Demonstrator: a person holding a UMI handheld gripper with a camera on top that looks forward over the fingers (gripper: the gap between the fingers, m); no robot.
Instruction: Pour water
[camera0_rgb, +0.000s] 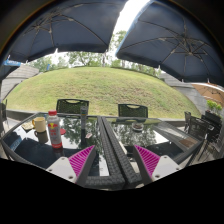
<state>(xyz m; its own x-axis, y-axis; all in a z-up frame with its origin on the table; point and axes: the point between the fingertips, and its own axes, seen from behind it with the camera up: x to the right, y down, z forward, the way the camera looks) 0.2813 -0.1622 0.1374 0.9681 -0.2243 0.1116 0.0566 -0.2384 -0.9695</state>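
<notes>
- Red-capped bottle (54, 131) stands upright on the glass table (100, 135), ahead-left of the fingers, beside a jar (40, 125).
- Gripper (115, 160) is open, holding nothing; pink pads (82, 160) apart.
- Chairs (72, 106), grassy mound (100, 88), umbrellas (65, 25) beyond.

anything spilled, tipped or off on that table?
Nothing stands out. The red-capped bottle and the cup beside it stand upright on the glass table, no spill visible. The hand-held gripper is open and empty.

We count two chairs (72, 106) beyond the counter (110, 133), two umbrellas (70, 28) above it, and one bottle (54, 129) on it.
</notes>
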